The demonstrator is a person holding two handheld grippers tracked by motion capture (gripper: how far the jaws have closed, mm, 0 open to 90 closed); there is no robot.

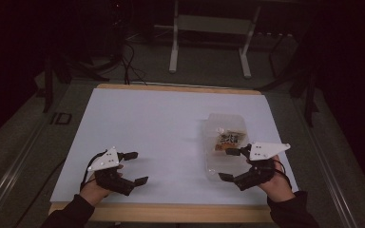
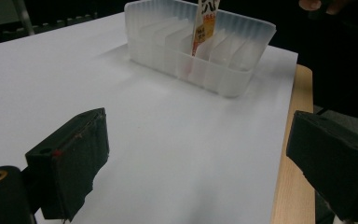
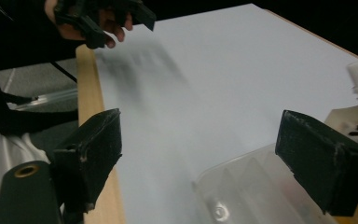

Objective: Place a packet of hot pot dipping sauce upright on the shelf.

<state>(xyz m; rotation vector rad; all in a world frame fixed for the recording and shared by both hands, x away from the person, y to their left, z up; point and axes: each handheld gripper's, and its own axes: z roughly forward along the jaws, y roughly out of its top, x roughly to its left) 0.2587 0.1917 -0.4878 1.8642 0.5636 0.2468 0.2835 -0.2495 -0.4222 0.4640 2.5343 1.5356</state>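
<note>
The high view looks forward and down from above my side, taking in the whole white sheet (image 1: pixel 171 137). My left gripper view sits low over the sheet's near left, facing right across it toward the clear tray (image 2: pixel 200 51), fairly near. My right gripper view sits close above that tray (image 3: pixel 256 191), facing left toward my left gripper (image 3: pixel 103 21). All three views share sheet and tray.
</note>
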